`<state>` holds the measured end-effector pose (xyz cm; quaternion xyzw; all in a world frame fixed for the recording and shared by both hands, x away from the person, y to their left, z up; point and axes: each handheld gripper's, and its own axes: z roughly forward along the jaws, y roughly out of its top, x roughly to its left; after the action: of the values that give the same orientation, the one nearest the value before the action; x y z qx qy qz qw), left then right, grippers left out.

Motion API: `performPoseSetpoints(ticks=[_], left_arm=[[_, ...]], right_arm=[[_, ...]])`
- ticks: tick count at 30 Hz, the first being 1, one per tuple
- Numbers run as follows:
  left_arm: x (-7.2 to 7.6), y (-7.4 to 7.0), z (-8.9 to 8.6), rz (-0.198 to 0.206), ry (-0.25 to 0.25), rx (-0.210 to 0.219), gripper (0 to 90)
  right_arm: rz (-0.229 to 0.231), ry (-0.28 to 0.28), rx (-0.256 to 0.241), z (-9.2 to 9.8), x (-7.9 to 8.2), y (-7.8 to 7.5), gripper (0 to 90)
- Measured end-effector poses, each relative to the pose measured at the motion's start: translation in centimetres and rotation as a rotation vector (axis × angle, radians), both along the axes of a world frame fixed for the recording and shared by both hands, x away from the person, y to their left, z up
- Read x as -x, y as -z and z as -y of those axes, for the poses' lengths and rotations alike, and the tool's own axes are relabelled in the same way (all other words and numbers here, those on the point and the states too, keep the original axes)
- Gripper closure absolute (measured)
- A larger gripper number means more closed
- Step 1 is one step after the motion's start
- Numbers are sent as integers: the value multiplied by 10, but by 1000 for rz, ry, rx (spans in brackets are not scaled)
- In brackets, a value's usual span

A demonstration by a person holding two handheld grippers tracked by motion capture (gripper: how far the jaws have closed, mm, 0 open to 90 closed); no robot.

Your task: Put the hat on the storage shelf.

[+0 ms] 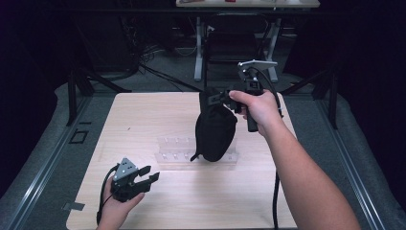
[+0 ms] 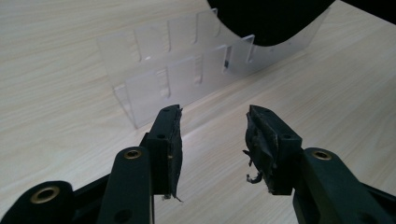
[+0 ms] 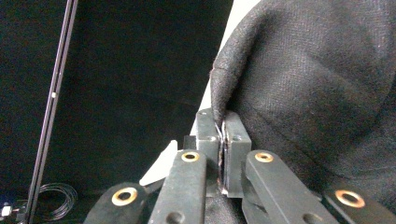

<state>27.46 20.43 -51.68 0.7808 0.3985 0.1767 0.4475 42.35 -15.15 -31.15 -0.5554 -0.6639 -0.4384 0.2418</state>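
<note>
Right gripper (image 1: 221, 97) has its fingers pinched tight on the hat (image 1: 215, 130) edge so it dangles over the clear rack (image 1: 173, 152) mid-worktop (image 1: 143, 110), while the left gripper (image 1: 146, 175) waits with fingers wide near the front-left corner, probably ready to help.

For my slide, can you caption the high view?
Right hand-held gripper lifts a black cloth bag over a clear rack; left hand-held gripper waits open.
</note>
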Motion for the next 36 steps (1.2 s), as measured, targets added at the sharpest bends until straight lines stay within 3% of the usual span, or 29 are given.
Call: performPoseSetpoints(ticks=[7, 18, 36], left_arm=[[-8, -15, 22, 47, 48, -16, 553], [-19, -31, 53, 47, 107, -3, 578], [-21, -43, 75, 63, 155, -12, 636]], right_arm=[[2, 0, -11, -3, -1, 2, 882], [-1, -14, -25, -12, -3, 3, 882], [2, -15, -38, -20, -5, 4, 882]])
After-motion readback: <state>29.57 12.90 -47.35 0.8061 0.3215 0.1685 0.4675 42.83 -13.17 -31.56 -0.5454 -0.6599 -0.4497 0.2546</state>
